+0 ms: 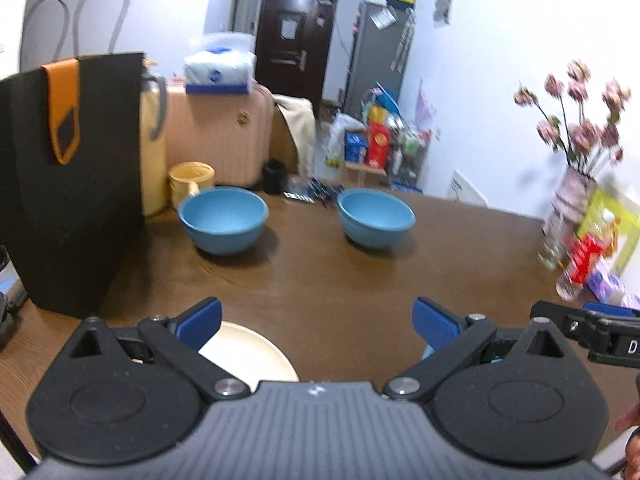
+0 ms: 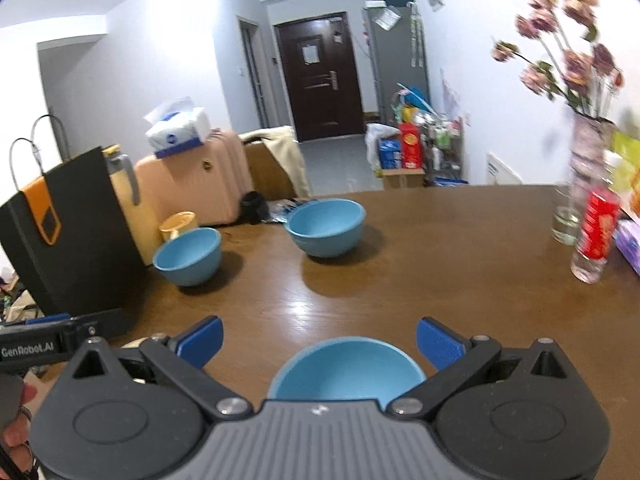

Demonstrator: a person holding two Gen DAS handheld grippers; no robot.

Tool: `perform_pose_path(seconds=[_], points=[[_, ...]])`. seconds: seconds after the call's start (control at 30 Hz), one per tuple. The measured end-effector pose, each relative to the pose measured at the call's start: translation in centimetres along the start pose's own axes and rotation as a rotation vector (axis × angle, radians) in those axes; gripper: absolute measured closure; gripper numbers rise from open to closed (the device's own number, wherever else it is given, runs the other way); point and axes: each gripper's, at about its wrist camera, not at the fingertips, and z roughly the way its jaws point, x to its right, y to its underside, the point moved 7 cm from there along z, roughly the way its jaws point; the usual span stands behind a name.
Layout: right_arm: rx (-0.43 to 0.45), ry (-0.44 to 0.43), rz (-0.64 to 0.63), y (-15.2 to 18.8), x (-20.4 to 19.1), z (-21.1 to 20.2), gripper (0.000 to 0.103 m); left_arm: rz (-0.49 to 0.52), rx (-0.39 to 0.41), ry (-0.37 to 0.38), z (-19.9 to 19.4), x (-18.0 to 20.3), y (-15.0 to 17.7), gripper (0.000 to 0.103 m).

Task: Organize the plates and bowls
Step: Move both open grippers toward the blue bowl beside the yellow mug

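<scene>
Two blue bowls stand at the far side of the brown table (image 1: 320, 276): a left bowl (image 1: 223, 219) (image 2: 187, 255) and a right bowl (image 1: 375, 217) (image 2: 326, 226). A third blue bowl (image 2: 347, 372) sits close under my right gripper (image 2: 319, 343), which is open above it with nothing held. A cream plate (image 1: 250, 354) lies near the front edge, partly hidden under my left gripper (image 1: 317, 322), also open and empty. The right gripper's body (image 1: 588, 330) shows at the right edge of the left wrist view.
A black paper bag (image 1: 72, 184) stands at the table's left with a yellow jug (image 1: 154, 152) and yellow cup (image 1: 190, 184) behind it. A flower vase (image 2: 588, 160), a glass (image 2: 565, 224) and a red-labelled bottle (image 2: 596, 236) crowd the right edge. A pink suitcase (image 1: 216, 132) stands beyond the table.
</scene>
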Motion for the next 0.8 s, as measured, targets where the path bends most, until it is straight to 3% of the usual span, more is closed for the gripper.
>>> perform_pose_path(seconds=[0.37, 0.57, 0.8], points=[[0.021, -0.061, -0.032, -4.3, -7.3, 4.9, 0.0, -0.094, 0.067, -0.072, 1.1, -8.5, -4.6, 0.0], [0.005, -0.057, -0.027, -6.5, -10.2, 9.2, 0.0, -0.134, 0.049, -0.116, 3.4, -12.5, -6.4, 0.0], [-0.055, -0.092, 0.012, -8.6, -12.5, 16.0, 0.0, -0.148, -0.003, -0.162, 8.6, -14.6, -8.1, 0.0]])
